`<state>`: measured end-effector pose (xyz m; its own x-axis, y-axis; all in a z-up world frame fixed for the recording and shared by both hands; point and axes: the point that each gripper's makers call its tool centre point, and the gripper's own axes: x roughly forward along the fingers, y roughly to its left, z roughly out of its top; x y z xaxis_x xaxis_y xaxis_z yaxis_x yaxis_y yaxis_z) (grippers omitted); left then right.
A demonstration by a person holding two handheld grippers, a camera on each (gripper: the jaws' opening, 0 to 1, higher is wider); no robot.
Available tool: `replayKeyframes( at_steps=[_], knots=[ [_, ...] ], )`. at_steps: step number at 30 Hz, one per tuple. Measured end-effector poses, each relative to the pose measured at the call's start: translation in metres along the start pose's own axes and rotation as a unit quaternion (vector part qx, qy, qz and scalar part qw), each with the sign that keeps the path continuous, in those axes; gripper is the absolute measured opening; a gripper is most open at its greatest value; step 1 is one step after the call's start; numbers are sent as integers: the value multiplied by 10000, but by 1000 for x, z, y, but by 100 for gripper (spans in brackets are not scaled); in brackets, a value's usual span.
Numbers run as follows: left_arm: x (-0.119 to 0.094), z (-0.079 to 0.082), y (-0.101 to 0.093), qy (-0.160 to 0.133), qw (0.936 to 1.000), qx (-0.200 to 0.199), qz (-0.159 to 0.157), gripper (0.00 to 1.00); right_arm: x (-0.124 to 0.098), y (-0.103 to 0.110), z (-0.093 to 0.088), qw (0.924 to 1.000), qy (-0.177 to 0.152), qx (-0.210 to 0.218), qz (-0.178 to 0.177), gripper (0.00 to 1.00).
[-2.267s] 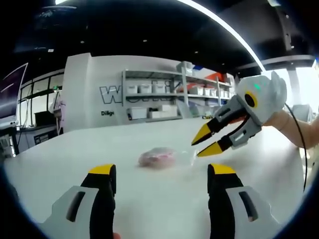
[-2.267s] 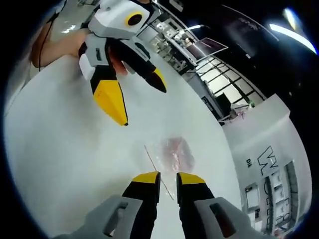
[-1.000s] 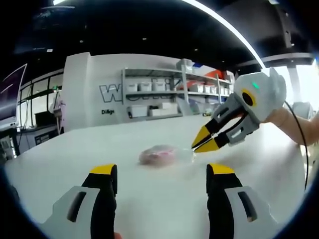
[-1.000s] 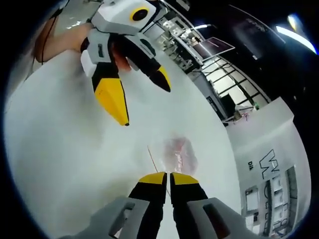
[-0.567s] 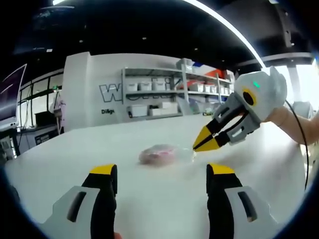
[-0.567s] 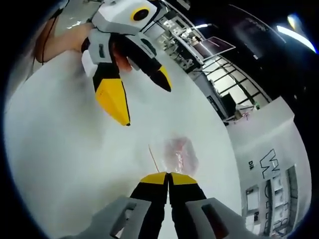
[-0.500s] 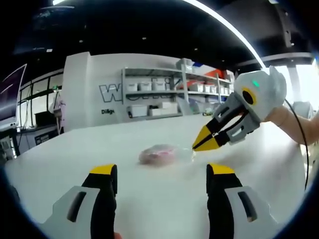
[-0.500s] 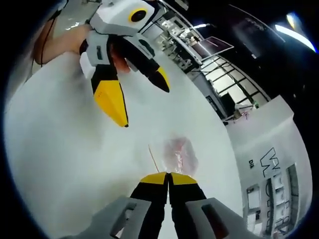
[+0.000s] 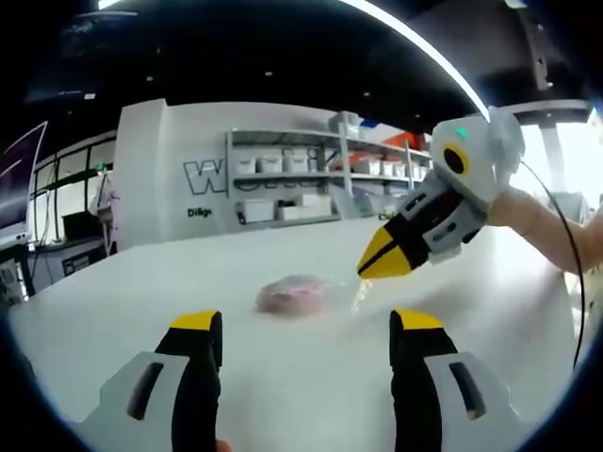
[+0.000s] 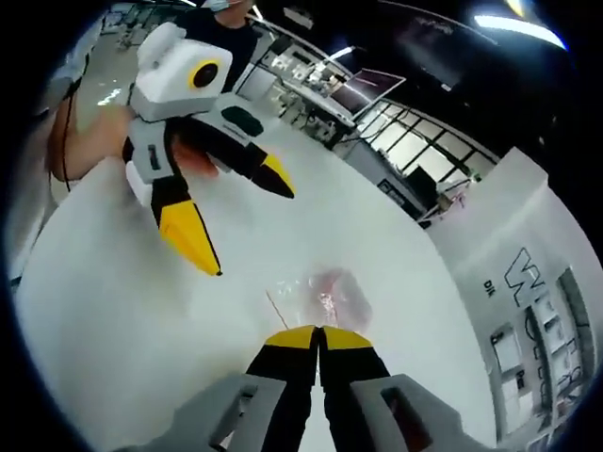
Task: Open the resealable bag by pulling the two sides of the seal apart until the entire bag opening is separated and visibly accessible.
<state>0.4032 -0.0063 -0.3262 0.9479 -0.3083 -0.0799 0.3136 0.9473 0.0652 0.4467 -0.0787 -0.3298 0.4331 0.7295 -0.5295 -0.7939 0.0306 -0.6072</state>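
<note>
1. Nearest in the left gripper view, the left tool (image 9: 300,330) stands spread wide and carries nothing, low over the white table (image 9: 283,377). My advice: bring it forward to the opposite lip of the seal, and pinch only one layer of film — catching both sides would keep the seal shut.

2. In the right gripper view, the right tool (image 10: 318,331) has its yellow tips pressed together on the near edge of the resealable bag (image 10: 320,292). The bag's edge looks raised off the table there. It should hold firm without yanking, since the film is thin and could slip out.

3. Once both tools have a lip, pulling straight apart along the seal's whole run — not upward — looks the surest way.

4. Farther off, the bag lies near the middle of the table: clear, crinkled plastic with a pinkish lump inside. Whether any of the seal has parted, I cannot tell.
</note>
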Motion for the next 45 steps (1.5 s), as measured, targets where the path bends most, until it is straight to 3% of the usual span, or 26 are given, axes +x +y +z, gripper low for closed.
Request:
replayKeyframes(
  at_steps=[6, 9, 45],
  knots=[
    [0, 0, 0, 4, 10000, 11, -1, 72, 1, 4, -7, 9994, 119, -339, 20, 0],
    [0, 0, 0, 1, 10000, 12, -10, 72, 1, 8, -7, 9988, 145, -443, 146, 9],
    [-1, 0, 1, -4, 10000, 14, 2, 71, 10, 11, -9, 9974, 285, -613, 234, 0]
  ],
)
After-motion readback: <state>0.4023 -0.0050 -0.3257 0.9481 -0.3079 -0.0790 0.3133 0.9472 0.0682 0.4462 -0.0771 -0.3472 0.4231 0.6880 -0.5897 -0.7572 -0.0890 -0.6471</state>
